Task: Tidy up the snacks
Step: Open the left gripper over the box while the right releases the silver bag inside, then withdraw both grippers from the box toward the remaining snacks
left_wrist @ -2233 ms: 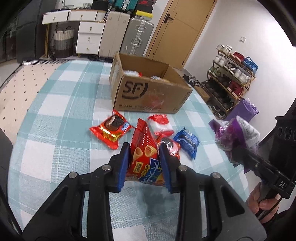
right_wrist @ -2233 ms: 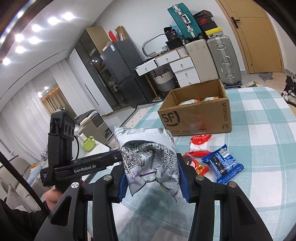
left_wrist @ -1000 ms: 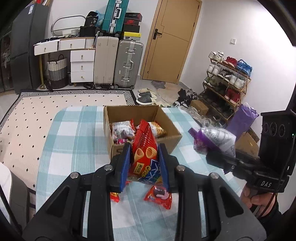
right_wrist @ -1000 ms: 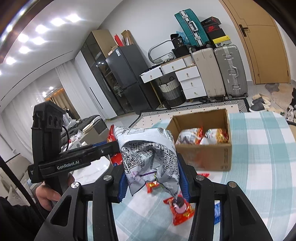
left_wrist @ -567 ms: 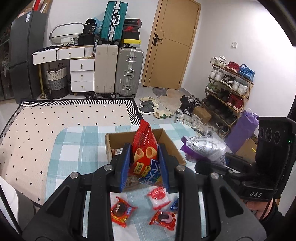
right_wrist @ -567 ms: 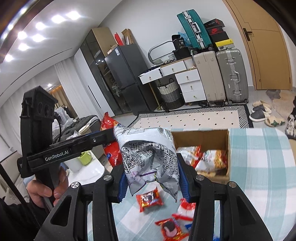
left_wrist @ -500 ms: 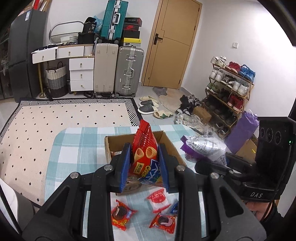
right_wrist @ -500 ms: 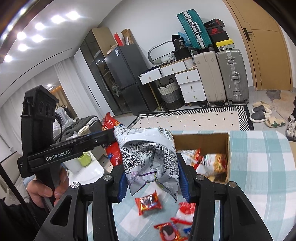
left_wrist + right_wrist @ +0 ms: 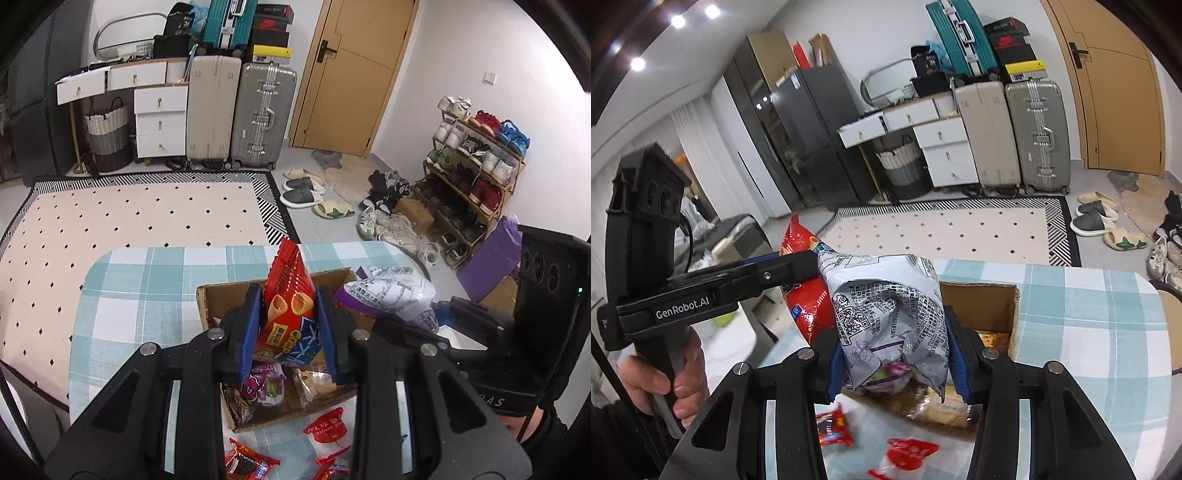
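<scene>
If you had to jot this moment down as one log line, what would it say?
left gripper: shut on red snack bag | right gripper: shut on silver bag | both over cardboard box

A: Readable print? The left gripper carries "GenRobot.AI" in white along its black body, seen from the right wrist view.

B: Confirmed. The right gripper shows "DAS" low on its housing (first letters cut off by the frame edge).

A: Red snack bag: a partial word, roughly "GAYSO", on its blue corner; uncertain.

B: Small red packet on the table: "balloon" legible, remainder too small. Silver bag: QR code and dense print, unreadable.
</scene>
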Available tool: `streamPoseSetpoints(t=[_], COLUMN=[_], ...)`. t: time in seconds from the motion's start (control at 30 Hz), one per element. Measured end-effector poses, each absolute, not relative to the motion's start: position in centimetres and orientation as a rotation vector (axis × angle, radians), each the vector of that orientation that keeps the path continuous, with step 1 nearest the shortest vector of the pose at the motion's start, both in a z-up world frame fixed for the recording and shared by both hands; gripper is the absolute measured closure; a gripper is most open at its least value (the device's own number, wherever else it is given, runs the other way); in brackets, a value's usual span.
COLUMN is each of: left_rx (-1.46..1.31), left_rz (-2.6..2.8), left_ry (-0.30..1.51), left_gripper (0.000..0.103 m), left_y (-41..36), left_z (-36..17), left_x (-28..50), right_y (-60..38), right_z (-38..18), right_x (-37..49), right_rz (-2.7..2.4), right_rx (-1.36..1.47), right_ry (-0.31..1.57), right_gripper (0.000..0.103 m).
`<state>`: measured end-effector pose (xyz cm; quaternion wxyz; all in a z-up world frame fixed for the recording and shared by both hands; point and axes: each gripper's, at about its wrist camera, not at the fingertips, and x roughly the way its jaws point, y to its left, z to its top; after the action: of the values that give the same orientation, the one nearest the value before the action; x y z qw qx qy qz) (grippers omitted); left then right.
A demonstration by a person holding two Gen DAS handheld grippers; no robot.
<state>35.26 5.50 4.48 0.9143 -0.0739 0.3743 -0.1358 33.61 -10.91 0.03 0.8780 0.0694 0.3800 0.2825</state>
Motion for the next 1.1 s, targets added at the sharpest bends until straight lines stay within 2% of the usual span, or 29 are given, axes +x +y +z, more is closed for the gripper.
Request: streamPoseSetpoints(t=[0.37,0.5,0.6,0.63,0.7,0.77,0.83,1.1], left_rx=[-0.144,-0.147,-0.137,-0.138,-0.142,-0.142,-0.146,-0.134], left_rz=[-0.283,-0.296,-0.297,-0.296,-0.293,-0.277,-0.258,-0.231], left_ry=[0.857,0.875,0.883,0.890,0.890,0.866,0.830,0.759], left_gripper=[0.076,0.076,0.075,0.072,0.058,0.035,0.023,0.022], left_y=[4.3,4.0,3.6,3.5,3.8,4.1,4.6,5.8], left_z=[-2.3,-3.6,-4.1,-4.2,-4.0,-3.6,-3.0,-0.6], left_x=[39.9,40.7,40.7,40.7,40.1,39.5,38.4,32.9], right_y=[-10.9,-11.4,-11.7,-11.8,-12.0,-12.2,-12.4,-14.1], right_z=[-4.8,-5.6,-5.6,-5.4,-4.9,-4.4,-3.7,-0.8], right_x=[36.6,36.7,36.5,36.4,36.0,35.5,34.9,29.8], right_rz=[0.573,0.571,0.578,0.577,0.581,0.578,0.575,0.561], right_rx=[0.128,0.134,0.136,0.138,0.144,0.139,0.143,0.181], right_ry=[0.853,0.856,0.851,0.846,0.833,0.828,0.812,0.727], right_gripper=[0.056,0.048,0.046,0.043,0.041,0.041,0.041,0.033])
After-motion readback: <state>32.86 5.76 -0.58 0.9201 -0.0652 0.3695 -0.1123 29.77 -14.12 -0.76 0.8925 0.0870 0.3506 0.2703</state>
